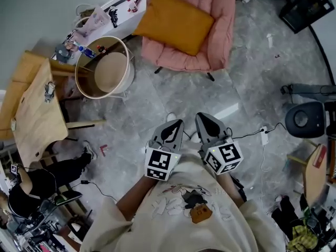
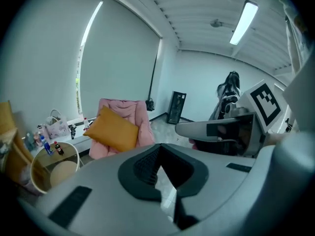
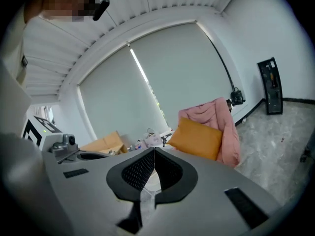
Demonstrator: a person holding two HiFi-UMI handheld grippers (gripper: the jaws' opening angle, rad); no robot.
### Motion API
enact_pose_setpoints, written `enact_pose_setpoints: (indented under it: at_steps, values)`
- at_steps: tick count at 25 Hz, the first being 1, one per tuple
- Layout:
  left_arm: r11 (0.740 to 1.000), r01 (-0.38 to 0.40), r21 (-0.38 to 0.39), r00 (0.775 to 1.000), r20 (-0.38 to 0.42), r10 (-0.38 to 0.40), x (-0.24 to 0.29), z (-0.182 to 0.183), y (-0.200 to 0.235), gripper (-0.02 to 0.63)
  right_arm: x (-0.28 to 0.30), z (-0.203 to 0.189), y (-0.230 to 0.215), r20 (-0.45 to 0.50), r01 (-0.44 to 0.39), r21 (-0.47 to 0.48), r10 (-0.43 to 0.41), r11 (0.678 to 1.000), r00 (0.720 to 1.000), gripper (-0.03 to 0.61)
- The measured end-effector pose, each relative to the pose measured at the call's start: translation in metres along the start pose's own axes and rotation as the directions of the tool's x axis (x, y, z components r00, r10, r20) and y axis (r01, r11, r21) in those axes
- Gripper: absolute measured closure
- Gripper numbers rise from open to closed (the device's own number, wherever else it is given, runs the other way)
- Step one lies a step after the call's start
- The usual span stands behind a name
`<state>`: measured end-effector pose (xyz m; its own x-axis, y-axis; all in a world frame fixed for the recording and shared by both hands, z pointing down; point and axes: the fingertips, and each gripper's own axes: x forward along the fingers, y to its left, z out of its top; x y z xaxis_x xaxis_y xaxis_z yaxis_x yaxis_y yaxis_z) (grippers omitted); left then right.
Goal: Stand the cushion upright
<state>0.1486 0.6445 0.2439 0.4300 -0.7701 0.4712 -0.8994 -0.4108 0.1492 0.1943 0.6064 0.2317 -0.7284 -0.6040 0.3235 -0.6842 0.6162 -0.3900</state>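
Cushion (image 1: 174,21): we see it lying aslant on pink chair (image 1: 220,35), long axis diagonal.
Left gripper (image 1: 173,126): jaws together, empty; cushion straight ahead, well apart; we judge it nearer.
Right gripper (image 1: 205,121): jaws together, empty; cushion ahead-left.

Mustard-orange cushion (image 1: 174,20), pink armchair (image 1: 220,30), grey marbled floor (image 1: 157,104), black-and-white square markers on grey grippers

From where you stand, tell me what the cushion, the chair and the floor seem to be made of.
Cushion: probably woven cloth, matte mustard orange; it shows no shine and has soft puffed corners.
Chair: padded pink fabric, matte, with creases and folds; its thin dark legs may be metal.
Floor: polished stone or marble-look tile, grey and veined, with a bright reflection.
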Motion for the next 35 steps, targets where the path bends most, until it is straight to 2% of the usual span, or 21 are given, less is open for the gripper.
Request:
enact_pose_setpoints:
  at_steps: [3, 6, 13, 19, 25, 31, 35]
  values:
    - [0.998, -0.043, -0.052, 0.999, 0.006, 0.043, -0.008, -0.007, 0.012, 0.607, 0.0, -0.003, -0.001, -0.004, 0.016, 0.0, -0.016, 1.0, 1.0, 0.557]
    - [0.995, -0.053, -0.085, 0.998, 0.025, 0.055, -0.007, -0.004, 0.024, 0.607, 0.005, -0.001, 0.0, -0.004, 0.045, -0.027, -0.045, 0.999, 0.999, 0.557]
    - [0.999, -0.009, -0.052, 0.995, 0.102, 0.014, -0.013, 0.023, 0.059, 0.609, 0.04, 0.01, 0.017, -0.013, 0.071, -0.068, -0.073, 0.995, 0.997, 0.557]
    - [0.996, -0.006, -0.083, 0.989, 0.147, 0.018, -0.024, 0.035, 0.111, 0.608, 0.081, 0.036, 0.036, 0.029, 0.106, -0.081, -0.104, 0.991, 0.994, 0.555]
    - [0.989, -0.014, -0.147, 0.99, 0.139, 0.035, -0.032, 0.018, 0.16, 0.607, 0.112, 0.028, 0.051, 0.007, 0.14, -0.081, -0.14, 0.987, 0.99, 0.556]
    - [0.989, 0.016, -0.148, 0.991, 0.137, 0.005, -0.028, 0.024, 0.171, 0.607, 0.129, 0.036, 0.047, -0.007, 0.162, -0.081, -0.163, 0.984, 0.987, 0.555]
    - [0.985, 0.004, -0.171, 0.991, 0.133, 0.019, -0.027, 0.022, 0.185, 0.608, 0.143, 0.036, 0.048, -0.033, 0.153, -0.088, -0.157, 0.984, 0.987, 0.556]
